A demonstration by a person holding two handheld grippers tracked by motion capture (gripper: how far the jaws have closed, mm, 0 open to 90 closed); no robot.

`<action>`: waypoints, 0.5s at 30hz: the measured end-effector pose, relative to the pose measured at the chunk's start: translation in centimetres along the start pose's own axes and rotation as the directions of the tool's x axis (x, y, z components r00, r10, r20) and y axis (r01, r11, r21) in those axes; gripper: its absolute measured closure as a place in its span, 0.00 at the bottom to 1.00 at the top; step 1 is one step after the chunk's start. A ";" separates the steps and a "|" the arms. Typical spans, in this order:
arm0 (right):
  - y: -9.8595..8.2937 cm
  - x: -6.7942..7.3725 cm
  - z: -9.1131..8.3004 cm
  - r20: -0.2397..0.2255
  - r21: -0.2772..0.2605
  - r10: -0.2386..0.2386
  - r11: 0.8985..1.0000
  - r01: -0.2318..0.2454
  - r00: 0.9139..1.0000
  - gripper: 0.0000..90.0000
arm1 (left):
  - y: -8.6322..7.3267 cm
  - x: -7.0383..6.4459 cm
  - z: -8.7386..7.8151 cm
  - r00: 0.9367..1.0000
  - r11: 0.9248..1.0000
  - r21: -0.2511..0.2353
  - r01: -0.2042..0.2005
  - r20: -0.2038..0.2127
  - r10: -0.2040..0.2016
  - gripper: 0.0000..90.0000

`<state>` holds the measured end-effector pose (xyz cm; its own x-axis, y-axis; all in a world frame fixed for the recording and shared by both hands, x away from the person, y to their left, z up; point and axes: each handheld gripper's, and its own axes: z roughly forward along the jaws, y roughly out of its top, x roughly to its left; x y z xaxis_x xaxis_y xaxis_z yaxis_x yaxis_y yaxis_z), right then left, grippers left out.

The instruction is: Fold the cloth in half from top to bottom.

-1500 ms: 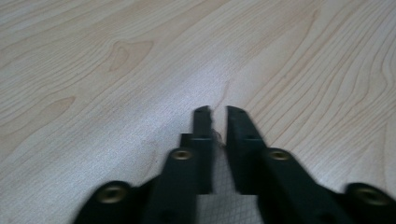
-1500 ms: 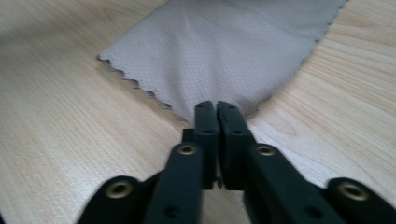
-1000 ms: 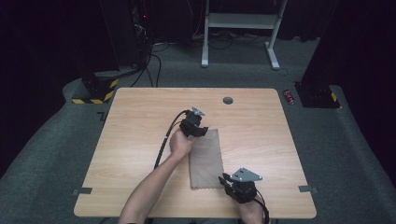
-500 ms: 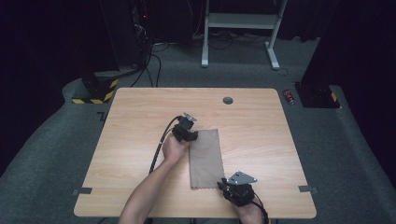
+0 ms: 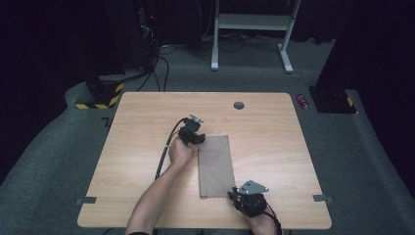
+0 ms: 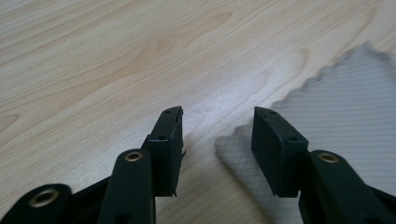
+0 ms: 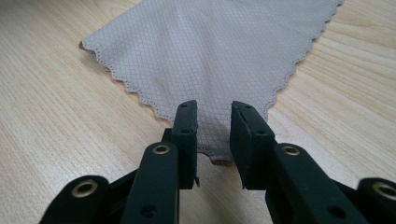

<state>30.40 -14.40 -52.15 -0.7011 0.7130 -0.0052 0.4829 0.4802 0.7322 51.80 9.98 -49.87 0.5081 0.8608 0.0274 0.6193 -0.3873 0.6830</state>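
Note:
A grey-brown cloth (image 5: 215,164) with scalloped edges lies flat on the wooden table (image 5: 147,122), long side running away from me. My left gripper (image 5: 195,138) rests at the cloth's far left corner. In the left gripper view that gripper (image 6: 217,121) is open, and the corner of the cloth (image 6: 345,107) lies on the table just between the jaws. My right gripper (image 5: 235,196) sits at the near right corner. In the right gripper view it (image 7: 214,112) is open by a narrow gap, with the cloth (image 7: 219,51) corner lying flat between the jaws.
A round dark grommet (image 5: 239,105) is set in the table near its far edge. The left gripper's cable (image 5: 164,152) trails back along the forearm. On the floor beyond are a red can (image 5: 304,101), a yellow-black striped base (image 5: 100,95) and a white stand (image 5: 249,29).
The left gripper has come slightly nearer and leftwards, to the cloth's far left corner. The right gripper has edged a little nearer to me. The cloth lies as before.

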 end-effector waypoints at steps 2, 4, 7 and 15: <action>0.0 -0.1 0.1 -0.005 -0.008 0.001 1.000 -0.002 1.000 0.79 | -0.5 -0.9 -1.9 0.998 1.000 -0.031 -0.004 0.062 0.006 0.55; 0.0 -0.1 0.1 -0.004 -0.009 0.001 1.000 -0.001 1.000 0.79 | -0.9 -1.4 -2.5 0.996 0.999 -0.038 -0.006 0.084 0.010 0.52; -0.1 -0.1 0.1 -0.006 -0.017 -0.010 1.000 0.010 1.000 0.79 | -3.3 -3.7 -4.9 0.988 0.998 -0.039 -0.057 0.139 0.062 0.49; -0.1 -0.3 0.2 -0.014 -0.017 -0.021 1.000 0.021 1.000 0.79 | -8.6 -6.3 -8.1 0.979 0.997 -0.020 -0.072 0.187 0.074 0.46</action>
<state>30.63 -14.56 -52.34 -0.7183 0.6957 -0.0111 0.4592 0.4860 0.7436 38.42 10.59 -50.01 0.6560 0.7525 -0.0591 0.5692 -0.4416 0.6936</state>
